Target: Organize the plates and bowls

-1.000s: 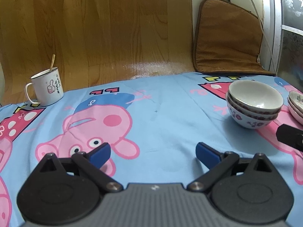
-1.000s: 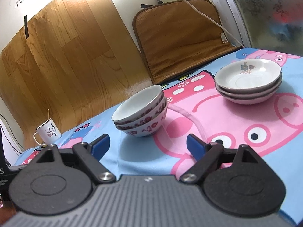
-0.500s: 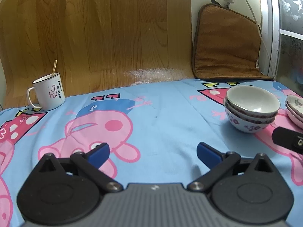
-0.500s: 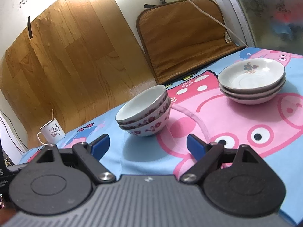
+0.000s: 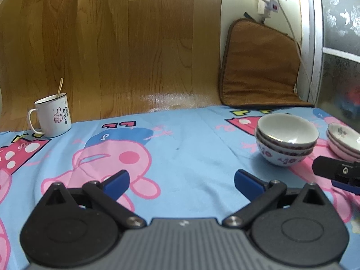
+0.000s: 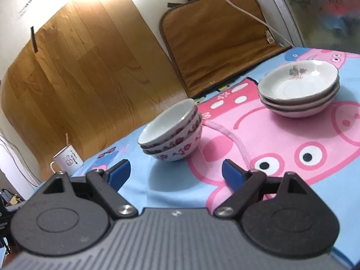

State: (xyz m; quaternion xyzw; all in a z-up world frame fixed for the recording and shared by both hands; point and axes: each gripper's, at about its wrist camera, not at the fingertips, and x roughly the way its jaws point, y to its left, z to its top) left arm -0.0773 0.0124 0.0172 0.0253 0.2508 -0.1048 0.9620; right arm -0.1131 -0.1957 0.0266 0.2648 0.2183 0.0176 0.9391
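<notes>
A stack of three flowered bowls (image 5: pixel 286 141) stands on the cartoon-print cloth; it also shows in the right wrist view (image 6: pixel 172 135). A stack of three shallow white plates (image 6: pixel 298 87) stands to its right and shows at the edge of the left wrist view (image 5: pixel 343 140). My left gripper (image 5: pixel 181 183) is open and empty, above the cloth, left of and nearer than the bowls. My right gripper (image 6: pixel 175 172) is open and empty, just in front of the bowl stack. One of its fingers (image 5: pixel 337 173) shows in the left wrist view.
A white mug (image 5: pixel 52 118) with a spoon stands at the far left, also in the right wrist view (image 6: pixel 67 160). A brown cushion (image 5: pixel 258 67) leans on the back wall. A wood-grain panel (image 5: pixel 112 45) covers the wall. A power cord (image 6: pixel 247 13) hangs over the cushion.
Both grippers have drawn back and lifted a little, so bowls and plates look slightly farther. Both stay open. The stacks have not moved.
</notes>
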